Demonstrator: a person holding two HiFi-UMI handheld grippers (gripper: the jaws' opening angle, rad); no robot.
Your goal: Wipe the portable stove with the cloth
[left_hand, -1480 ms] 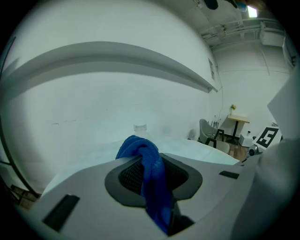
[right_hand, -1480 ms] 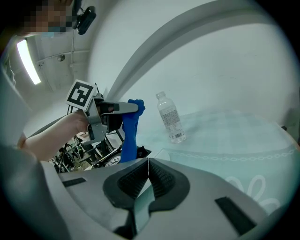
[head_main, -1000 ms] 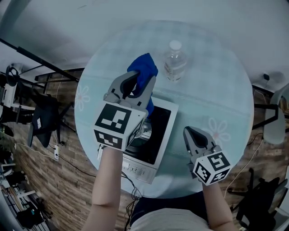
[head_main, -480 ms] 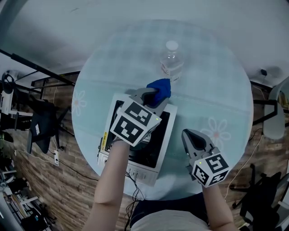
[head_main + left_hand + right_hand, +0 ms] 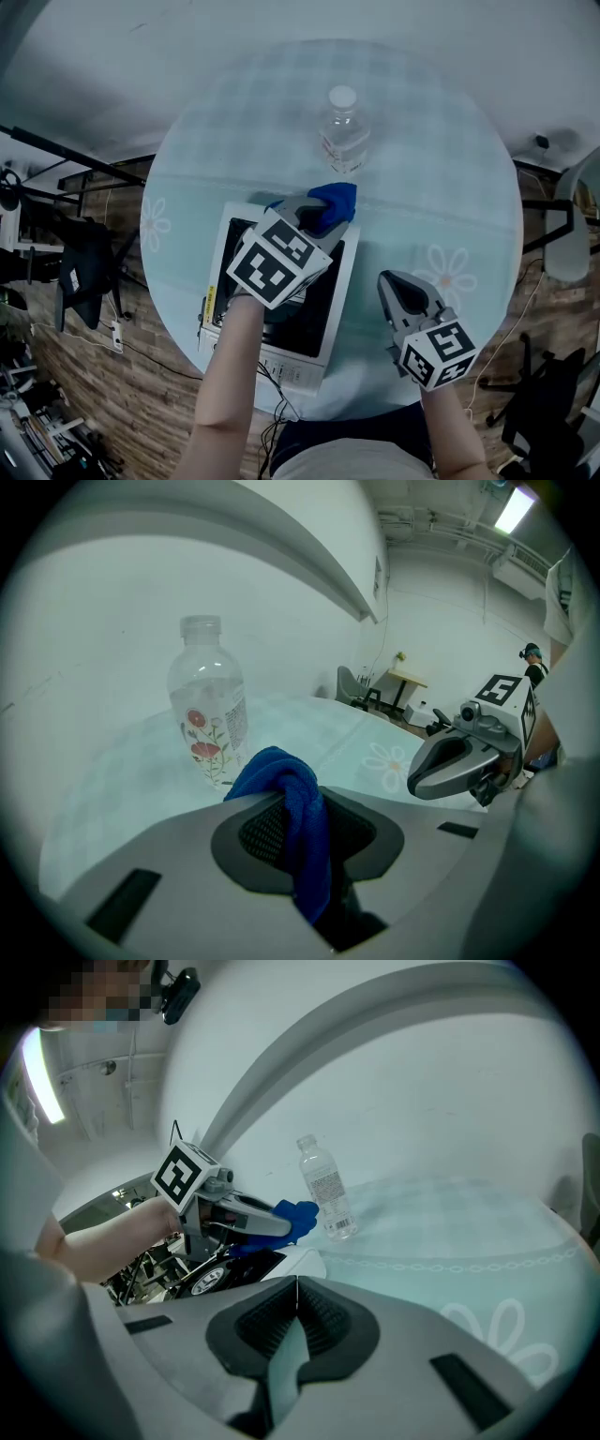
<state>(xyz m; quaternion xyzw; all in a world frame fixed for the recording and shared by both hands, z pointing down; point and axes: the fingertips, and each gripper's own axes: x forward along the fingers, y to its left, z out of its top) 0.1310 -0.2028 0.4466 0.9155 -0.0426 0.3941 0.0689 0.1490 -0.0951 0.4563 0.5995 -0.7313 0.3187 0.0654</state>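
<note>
Over stove [image 5: 323, 295], left gripper [image 5: 322, 216] pinches plush cloth [image 5: 338, 198].

The left tongs [image 5: 317, 208] brought the cloth [image 5: 334, 200] down onto the stove [image 5: 336, 281].

Round pale flower-printed table [image 5: 450, 169] is set on wood-plank floor [image 5: 141, 366]. At left a dark chair [image 5: 86, 258] is seen, at right a grey chair [image 5: 568, 246]. White walls [image 5: 441, 611] are lit by ceiling strip light [image 5: 514, 510].
</note>
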